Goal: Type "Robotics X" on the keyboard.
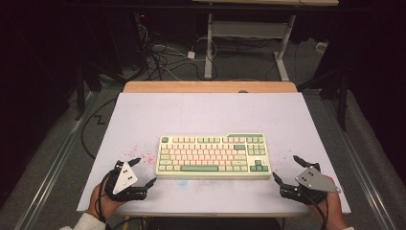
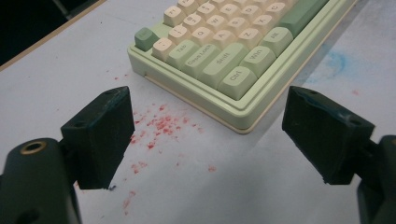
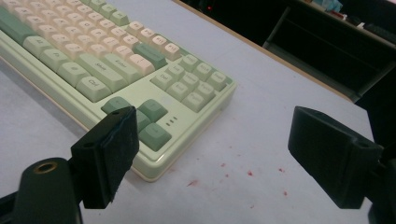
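A pale green keyboard (image 1: 213,155) with cream and green keys lies in the middle of the white table (image 1: 210,112). My left gripper (image 1: 142,171) rests open at the keyboard's near left corner, nothing between its jaws. In the left gripper view that corner of the keyboard (image 2: 219,60) lies just ahead, between the spread jaws of the left gripper (image 2: 219,133). My right gripper (image 1: 287,168) is open at the near right corner. The right gripper view has the keyboard's arrow-key corner (image 3: 154,116) close to the left jaw of the right gripper (image 3: 224,156).
Red specks (image 1: 139,154) stain the table left of the keyboard, and a faint blue smear (image 1: 182,182) lies in front of it. A wooden strip (image 1: 210,86) edges the far side. Desk legs and cables (image 1: 158,57) stand on the floor beyond.
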